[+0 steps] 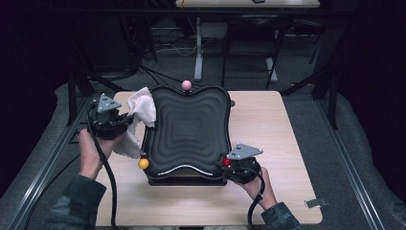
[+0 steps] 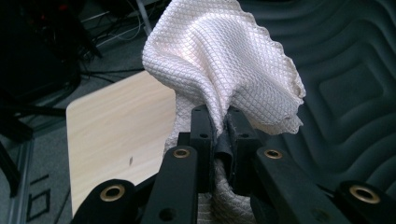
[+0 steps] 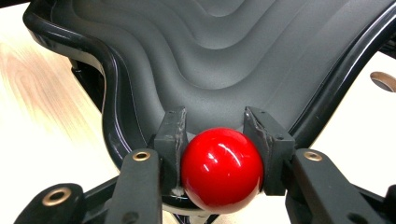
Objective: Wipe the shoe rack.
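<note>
A black wavy-ribbed tray (image 1: 191, 103) sits on the middle of the wooden table, with round knobs at its corners. My left gripper (image 1: 125, 120) is at the tray's left edge, shut on a white waffle-weave cloth (image 1: 143, 111) that bunches up over the tray's rim. In the left gripper view the cloth (image 2: 224, 60) rises from between the two jaws of my left gripper (image 2: 219, 122). My right gripper (image 1: 229, 163) is at the tray's front right corner, shut on a red ball knob (image 1: 226, 162). In the right gripper view the red ball (image 3: 222, 168) fills the gap of my right gripper (image 3: 219, 128), with the tray (image 3: 224, 60) beyond.
A yellow ball knob (image 1: 143, 163) marks the tray's front left corner and a pink one (image 1: 186, 85) its far edge. Bare table (image 1: 268, 124) lies right of the tray. A small metal clip (image 1: 316, 203) rests near the table's front right corner. Desk legs and cables stand behind the table.
</note>
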The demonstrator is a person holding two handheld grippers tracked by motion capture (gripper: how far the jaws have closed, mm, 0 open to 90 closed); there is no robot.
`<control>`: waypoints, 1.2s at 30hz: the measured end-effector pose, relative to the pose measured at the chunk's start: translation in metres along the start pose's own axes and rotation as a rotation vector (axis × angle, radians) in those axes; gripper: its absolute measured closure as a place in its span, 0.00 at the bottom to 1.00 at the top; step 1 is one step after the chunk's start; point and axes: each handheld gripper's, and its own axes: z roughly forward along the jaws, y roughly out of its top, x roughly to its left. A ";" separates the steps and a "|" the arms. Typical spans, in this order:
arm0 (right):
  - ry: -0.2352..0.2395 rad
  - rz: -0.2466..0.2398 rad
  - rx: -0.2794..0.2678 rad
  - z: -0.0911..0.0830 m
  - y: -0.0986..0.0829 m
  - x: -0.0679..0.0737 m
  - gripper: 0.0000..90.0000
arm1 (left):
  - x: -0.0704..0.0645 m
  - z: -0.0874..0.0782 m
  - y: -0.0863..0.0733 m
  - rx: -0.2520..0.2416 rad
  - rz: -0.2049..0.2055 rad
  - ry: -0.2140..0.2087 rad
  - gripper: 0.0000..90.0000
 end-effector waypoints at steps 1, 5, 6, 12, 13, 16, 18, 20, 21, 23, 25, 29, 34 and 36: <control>-0.001 -0.001 -0.001 0.000 0.000 0.000 0.66 | -0.001 0.003 0.004 0.000 0.005 -0.001 0.93; -0.004 -0.003 -0.013 0.001 -0.001 0.000 0.66 | -0.006 0.015 0.018 0.010 0.026 -0.008 0.92; -0.006 -0.005 -0.014 0.001 -0.001 0.000 0.66 | -0.007 0.018 0.021 0.009 0.030 -0.007 0.92; -0.005 -0.007 -0.014 0.001 -0.001 0.001 0.66 | -0.009 0.040 0.037 0.024 0.014 -0.014 0.92; -0.005 -0.007 -0.014 0.001 -0.001 0.001 0.66 | -0.009 0.043 0.040 0.025 0.016 -0.012 0.92; -0.006 -0.009 -0.014 0.001 -0.001 0.001 0.66 | -0.011 0.054 0.047 0.035 0.024 0.004 0.92; -0.007 -0.009 -0.013 0.001 -0.001 0.001 0.66 | -0.012 0.062 0.049 0.045 0.024 0.012 0.92; -0.008 -0.010 -0.013 0.001 -0.001 0.001 0.66 | -0.014 0.071 0.051 0.062 0.028 0.019 0.92; -0.009 -0.011 -0.012 0.001 -0.001 0.001 0.66 | -0.015 0.075 0.052 0.068 0.030 0.021 0.92; -0.008 -0.011 -0.012 0.001 -0.001 0.001 0.66 | -0.016 0.082 0.053 0.075 0.032 0.029 0.92; -0.008 -0.012 -0.012 0.001 -0.001 0.001 0.66 | -0.016 0.086 0.056 0.074 0.030 0.036 0.92; -0.006 -0.011 -0.012 0.001 -0.001 0.000 0.66 | -0.013 0.093 0.059 0.076 0.015 0.065 0.92; -0.005 -0.012 -0.012 0.001 -0.001 0.000 0.66 | -0.011 0.099 0.062 0.083 0.007 0.102 0.92; -0.005 -0.012 -0.012 0.001 -0.001 0.000 0.66 | -0.010 0.102 0.062 0.096 0.007 0.104 0.92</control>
